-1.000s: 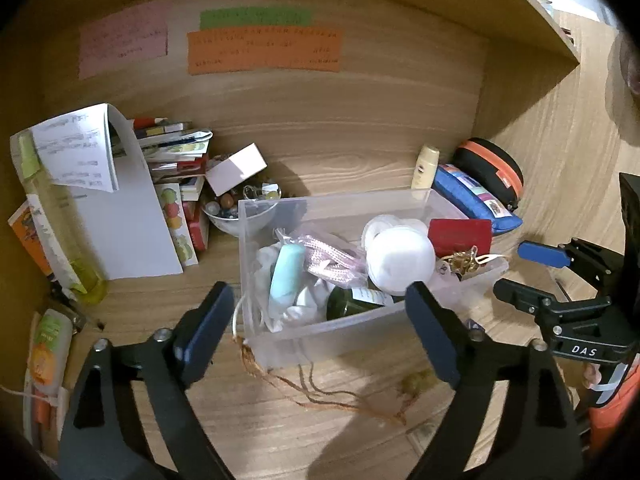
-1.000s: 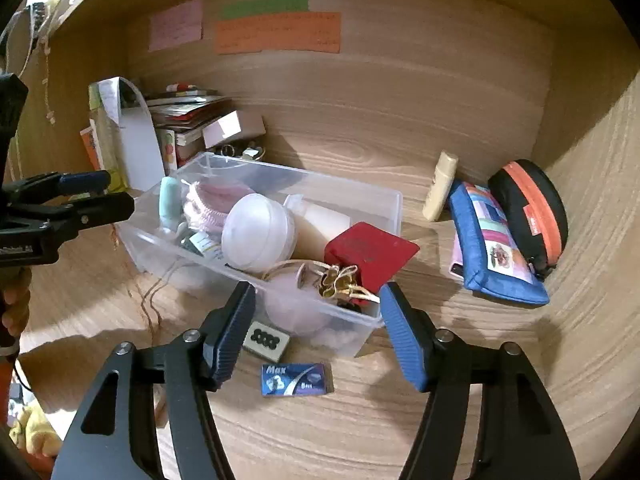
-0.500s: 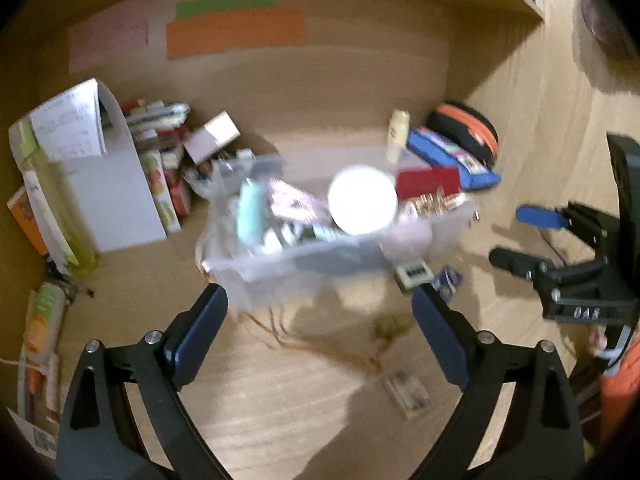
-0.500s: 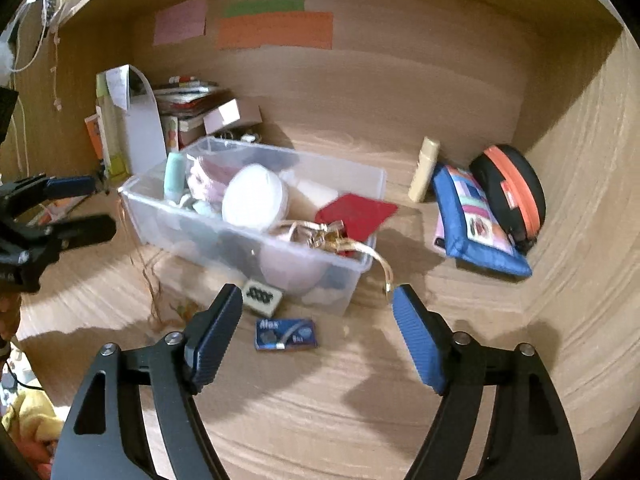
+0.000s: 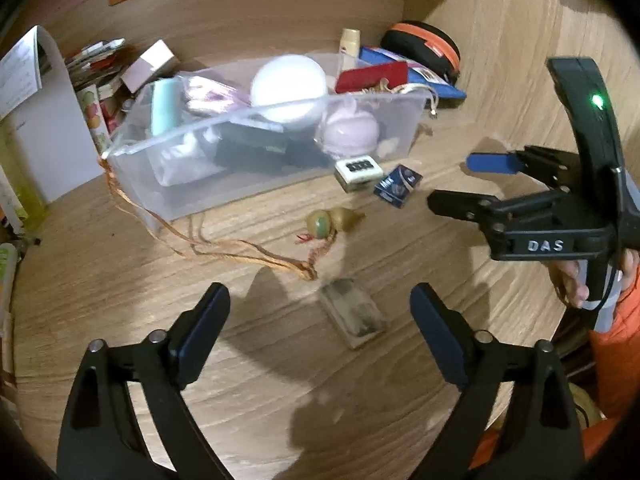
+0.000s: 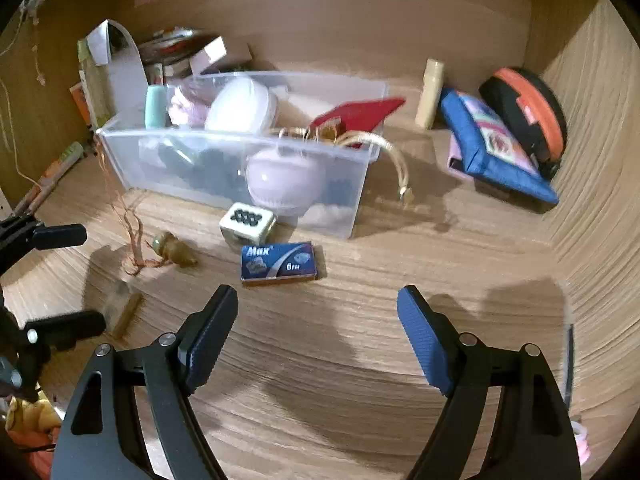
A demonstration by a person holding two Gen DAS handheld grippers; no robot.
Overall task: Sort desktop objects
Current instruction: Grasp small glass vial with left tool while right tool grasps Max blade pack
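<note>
A clear plastic bin full of small items stands at the back of the wooden desk. In front of it lie a white cube with dark dots, a blue "Max" box, a small gourd charm on an orange cord, and a flat clear case. My left gripper is open and empty just before the clear case. My right gripper is open and empty, short of the blue box; it also shows in the left wrist view.
A blue pouch, a black and orange case and a cream tube lie at the back right. Books, boxes and paper are stacked at the back left. Wooden walls close the back and right.
Both grippers have drawn back from the bin toward the front of the desk, so the loose items in front of the bin now show. Both stay open and empty.
</note>
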